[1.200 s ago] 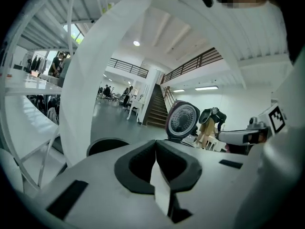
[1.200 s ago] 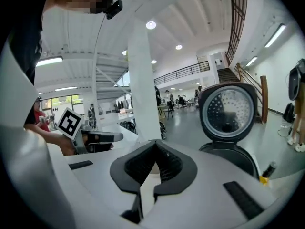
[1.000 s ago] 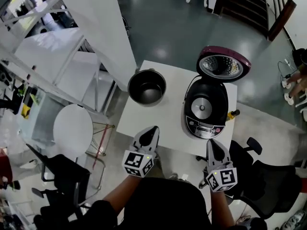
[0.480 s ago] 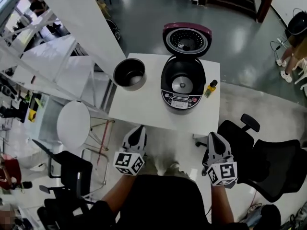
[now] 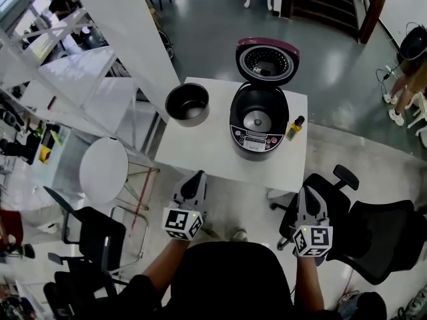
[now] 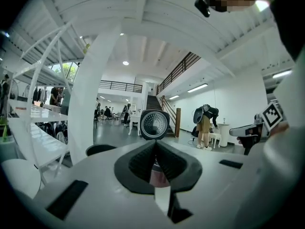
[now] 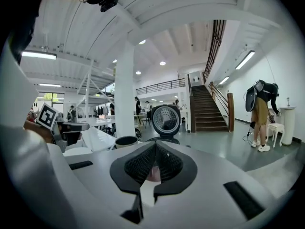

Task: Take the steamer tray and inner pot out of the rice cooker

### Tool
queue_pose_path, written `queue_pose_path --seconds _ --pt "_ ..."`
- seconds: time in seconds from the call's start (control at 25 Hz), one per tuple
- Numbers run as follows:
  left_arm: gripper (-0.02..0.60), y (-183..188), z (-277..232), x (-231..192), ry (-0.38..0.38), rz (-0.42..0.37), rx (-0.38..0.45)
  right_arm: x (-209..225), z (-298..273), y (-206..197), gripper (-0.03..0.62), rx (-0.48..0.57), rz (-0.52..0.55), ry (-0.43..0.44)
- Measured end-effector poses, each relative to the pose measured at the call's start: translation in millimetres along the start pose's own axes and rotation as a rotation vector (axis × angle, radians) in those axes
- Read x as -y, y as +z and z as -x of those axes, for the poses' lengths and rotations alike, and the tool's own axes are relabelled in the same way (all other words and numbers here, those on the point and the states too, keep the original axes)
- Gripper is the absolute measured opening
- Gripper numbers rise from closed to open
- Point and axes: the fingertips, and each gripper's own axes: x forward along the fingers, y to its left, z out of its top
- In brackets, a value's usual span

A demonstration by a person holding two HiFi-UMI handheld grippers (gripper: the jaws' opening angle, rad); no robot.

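Observation:
On the white table [image 5: 200, 153] the rice cooker [image 5: 259, 122] stands open, its purple lid [image 5: 267, 62] tipped back and a bare silver disc in its well. The dark inner pot [image 5: 187, 103] sits on the table to the cooker's left. I make out no steamer tray. My left gripper [image 5: 196, 177] and right gripper [image 5: 308, 195] hang short of the table's near edge, both shut and empty. In the left gripper view the shut left gripper [image 6: 156, 152] points at the lid [image 6: 154, 124], and in the right gripper view the shut right gripper [image 7: 153, 159] points at the lid [image 7: 165, 119].
A small yellow bottle [image 5: 293, 127] stands right of the cooker. A round white stool [image 5: 103, 173] and a black chair [image 5: 87, 242] are on the left, and a black office chair [image 5: 377, 225] on the right. White stair beams rise at left. A person [image 5: 410, 79] bends at the far right.
Both grippers have drawn back from the table's near edge, and the table now lies farther off. The pot and cooker stay where they were.

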Motion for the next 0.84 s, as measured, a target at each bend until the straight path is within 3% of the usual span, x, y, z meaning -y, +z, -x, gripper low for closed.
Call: queue_pose_path --seconds 0.2,0.4,0.84 --pt "0.005 -2.1 6.0 1.5 -0.004 0.034 0.011 -3.5 2.3 8.4 0.0 0.009 0.033 -0.005" --pt "0.005 -2.7 14.8 21.1 -0.047 0.011 0.018 -11.4 12.9 1.0 0.0 0.002 0.015 -0.002" --pt "0.005 -18.6 38.6 31.4 -0.035 0.041 -0.016 -23.0 39.5 -9.7 0.0 -0.009 0.028 0.011"
